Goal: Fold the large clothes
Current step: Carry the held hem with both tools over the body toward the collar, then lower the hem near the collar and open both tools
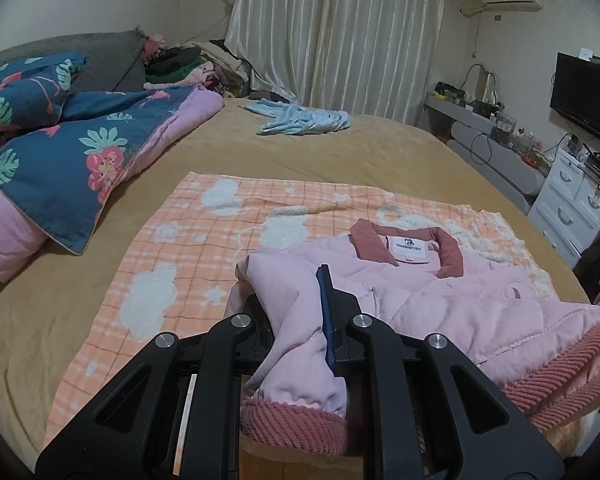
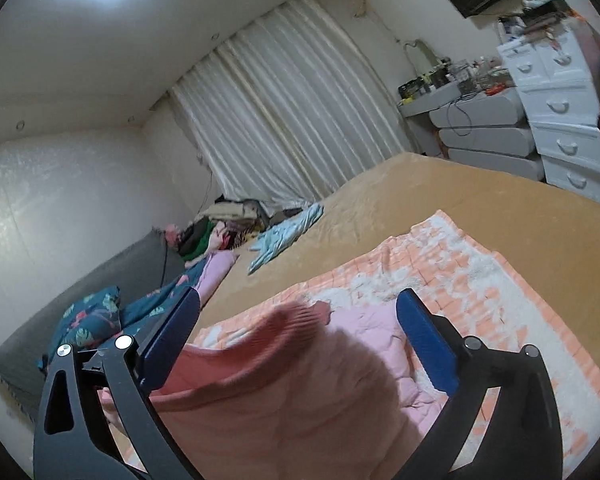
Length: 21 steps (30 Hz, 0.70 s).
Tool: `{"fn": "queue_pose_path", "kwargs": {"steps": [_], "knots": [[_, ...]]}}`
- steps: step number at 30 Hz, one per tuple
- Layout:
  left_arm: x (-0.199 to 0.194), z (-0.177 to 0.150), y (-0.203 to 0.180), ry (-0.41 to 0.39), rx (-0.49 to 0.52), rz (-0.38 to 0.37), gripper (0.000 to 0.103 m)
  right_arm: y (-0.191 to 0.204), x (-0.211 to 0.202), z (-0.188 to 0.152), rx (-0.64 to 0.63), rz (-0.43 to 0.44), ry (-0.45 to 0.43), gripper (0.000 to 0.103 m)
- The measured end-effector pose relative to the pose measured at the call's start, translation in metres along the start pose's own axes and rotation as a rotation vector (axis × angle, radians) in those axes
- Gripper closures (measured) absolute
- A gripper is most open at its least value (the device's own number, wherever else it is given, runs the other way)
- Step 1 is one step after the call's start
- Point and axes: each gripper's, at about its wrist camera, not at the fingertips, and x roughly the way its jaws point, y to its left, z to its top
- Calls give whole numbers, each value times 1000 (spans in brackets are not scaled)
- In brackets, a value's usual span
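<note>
Pink quilted padded jacket (image 1: 440,292) with the dusty-rose ribbed cuffs and collar is lying on an orange-and-white checked fleece blanket (image 1: 204,240), which is spread over a tan bed cover (image 1: 300,152). Collar points toward the far end of the bed, label showing.

Left gripper (image 1: 292,320) has its fingers pinched tight on the sleeve (image 1: 288,312), a bit above the ribbed cuff (image 1: 296,420), so the sleeve drapes over the black frame. Right gripper (image 2: 300,344) has its fingers spread wide, and the other ribbed cuff (image 2: 260,344) sits loose between them with nothing pressing on it. That part is blurry, so I can't say exactly how the cloth lies.

Handling-wise I'd guess this thing is light but puffy: soft, no stiffness at all, springs back when you flatten it. The shell looks smooth, so it might slide out of a shallow pinch. The ribbed knit looks like the grippier spot, and seams or hem edges should hold better than the middle of a padded panel. Grab a thick fold and it may bulge out. Nothing fragile, just floppy.
</note>
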Motion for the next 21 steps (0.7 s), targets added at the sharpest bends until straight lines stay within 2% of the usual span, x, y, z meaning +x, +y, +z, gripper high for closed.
{"fn": "queue_pose_path", "kwargs": {"steps": [5, 9, 12, 16, 19, 21], "knots": [[7, 3, -3, 11, 8, -1, 94, -31, -36, -24, 69, 24, -70, 4], [15, 6, -9, 21, 17, 8, 93, -27, -61, -32, -11, 30, -87, 4], [23, 8, -10, 36, 7, 12, 93, -20, -78, -39, -80, 83, -83, 4], [31, 10, -5, 57, -22, 11, 93, -18, -86, -49, -101, 203, -31, 4], [35, 11, -7, 63, -14, 20, 93, -11, -73, -58, -176, 190, 53, 4], [38, 11, -7, 71, -13, 27, 93, -3, -50, -66, -242, 172, 148, 4]]}}
